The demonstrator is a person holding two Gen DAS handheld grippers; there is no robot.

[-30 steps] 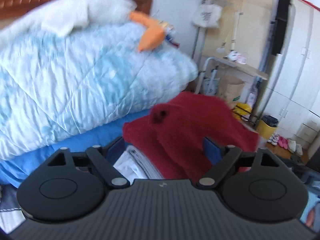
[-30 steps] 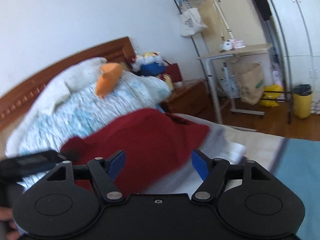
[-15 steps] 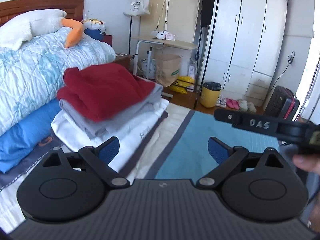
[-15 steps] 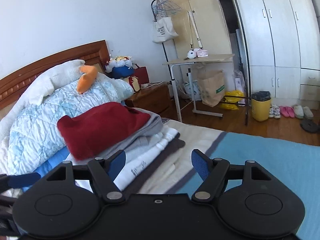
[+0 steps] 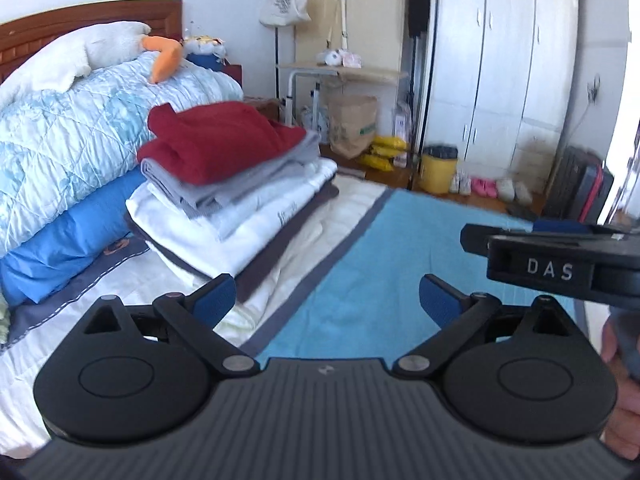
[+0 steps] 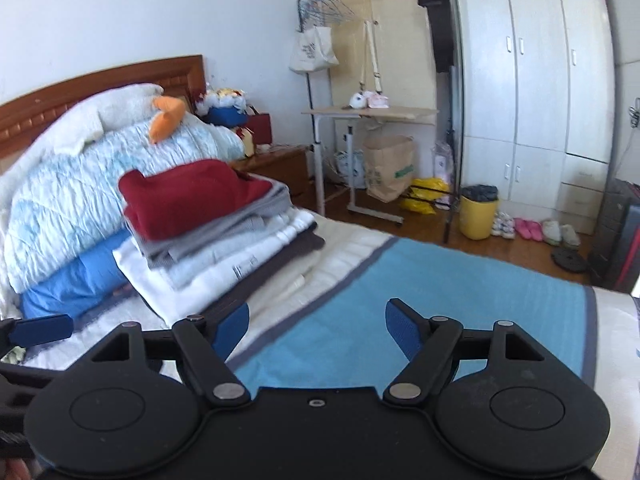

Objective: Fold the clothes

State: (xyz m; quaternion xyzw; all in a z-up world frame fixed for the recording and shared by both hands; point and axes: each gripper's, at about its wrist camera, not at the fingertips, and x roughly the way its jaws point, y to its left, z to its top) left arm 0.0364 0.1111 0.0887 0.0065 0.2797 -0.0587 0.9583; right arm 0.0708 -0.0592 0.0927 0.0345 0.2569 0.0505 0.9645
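A folded dark red garment [image 5: 218,142] lies on top of a stack of folded grey, white and dark clothes [image 5: 240,216] on the bed; it also shows in the right wrist view [image 6: 188,200]. My left gripper [image 5: 326,302] is open and empty, back from the stack, above the blue blanket [image 5: 380,272]. My right gripper [image 6: 318,326] is open and empty, also back from the stack. The right gripper's side shows at the right of the left wrist view [image 5: 560,264].
A light blue quilt [image 5: 72,136] and a blue pillow [image 5: 68,240] lie left of the stack. A side table [image 6: 372,114], paper bag [image 6: 390,166], yellow bin [image 6: 478,216], shoes and white wardrobe [image 6: 540,80] stand beyond the bed.
Both grippers let go of the red garment and pulled back from the stack. The red garment now rests folded on top of the pile.
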